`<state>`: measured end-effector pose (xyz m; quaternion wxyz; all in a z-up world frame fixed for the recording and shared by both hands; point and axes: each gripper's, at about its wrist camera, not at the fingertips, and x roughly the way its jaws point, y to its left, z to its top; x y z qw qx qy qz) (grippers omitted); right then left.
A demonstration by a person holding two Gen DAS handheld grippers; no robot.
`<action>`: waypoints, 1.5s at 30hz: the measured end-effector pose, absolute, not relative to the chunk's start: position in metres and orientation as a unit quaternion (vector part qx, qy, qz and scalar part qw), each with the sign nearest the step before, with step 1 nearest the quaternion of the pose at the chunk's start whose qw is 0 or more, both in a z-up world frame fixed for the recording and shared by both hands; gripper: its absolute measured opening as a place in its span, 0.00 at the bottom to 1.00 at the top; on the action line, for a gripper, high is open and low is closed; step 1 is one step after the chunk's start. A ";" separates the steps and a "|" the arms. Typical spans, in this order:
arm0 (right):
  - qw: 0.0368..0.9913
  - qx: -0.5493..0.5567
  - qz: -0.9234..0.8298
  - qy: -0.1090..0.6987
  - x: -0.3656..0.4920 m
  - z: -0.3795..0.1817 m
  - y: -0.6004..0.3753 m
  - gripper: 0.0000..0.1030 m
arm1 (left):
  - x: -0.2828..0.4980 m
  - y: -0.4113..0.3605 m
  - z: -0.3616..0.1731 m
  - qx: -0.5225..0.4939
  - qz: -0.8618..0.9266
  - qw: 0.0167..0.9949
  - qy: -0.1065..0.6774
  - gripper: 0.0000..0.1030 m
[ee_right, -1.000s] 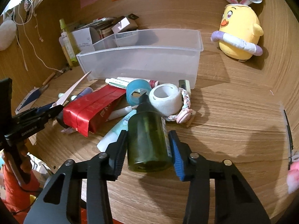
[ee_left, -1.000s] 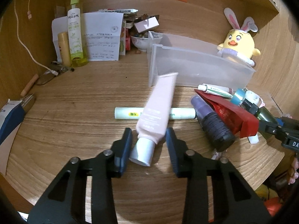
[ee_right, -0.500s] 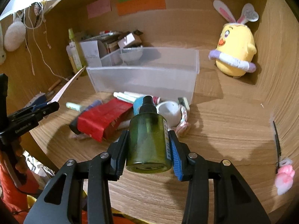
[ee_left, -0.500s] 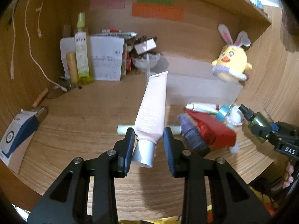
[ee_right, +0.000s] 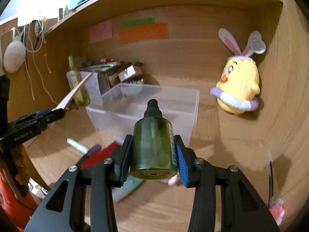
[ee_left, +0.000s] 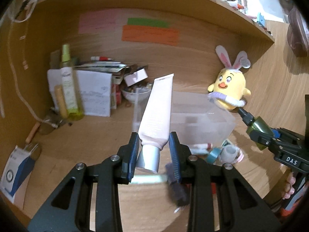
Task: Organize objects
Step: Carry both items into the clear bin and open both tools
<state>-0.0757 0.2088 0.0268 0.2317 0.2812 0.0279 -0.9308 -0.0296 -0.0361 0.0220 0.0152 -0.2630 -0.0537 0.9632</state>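
Clearly, my left gripper pinches the pink tube near its cap, my right gripper clamps the green bottle; the tube could swing or slip before the clear bin.

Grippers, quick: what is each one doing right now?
Left gripper: closed on the pink tube, gripped near its silver cap.
Right gripper: closed on the green bottle, held by its sides.
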 end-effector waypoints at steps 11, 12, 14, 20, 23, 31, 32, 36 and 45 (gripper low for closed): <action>0.240 0.290 -0.925 0.040 -0.140 0.044 0.195 0.37 | -0.106 -0.023 0.032 -0.304 0.949 0.060 -0.053 0.31; 0.239 0.294 -0.924 0.042 -0.148 0.044 0.193 0.37 | -0.113 -0.022 0.032 -0.309 0.948 0.061 -0.049 0.31; 0.241 0.305 -0.920 0.041 -0.163 0.043 0.190 0.37 | -0.125 -0.020 0.030 -0.320 0.944 0.063 -0.046 0.31; 0.237 0.336 -0.911 0.044 -0.199 0.032 0.181 0.37 | -0.158 -0.017 0.018 -0.353 0.932 0.068 -0.039 0.31; 0.238 0.350 -0.905 0.051 -0.210 0.024 0.177 0.37 | -0.174 -0.014 0.011 -0.376 0.923 0.077 -0.029 0.31; 0.239 0.393 -0.884 0.083 -0.237 0.000 0.160 0.37 | -0.201 0.001 -0.006 -0.421 0.902 0.096 -0.002 0.31; 0.238 0.398 -0.882 0.089 -0.240 -0.003 0.158 0.37 | -0.204 0.002 -0.007 -0.425 0.900 0.097 -0.001 0.31; 0.239 0.410 -0.874 0.106 -0.246 -0.011 0.152 0.37 | -0.213 0.003 -0.012 -0.437 0.894 0.096 0.003 0.31; 0.235 0.421 -0.866 0.129 -0.254 -0.018 0.143 0.37 | -0.215 0.003 -0.008 -0.427 0.900 0.089 0.014 0.44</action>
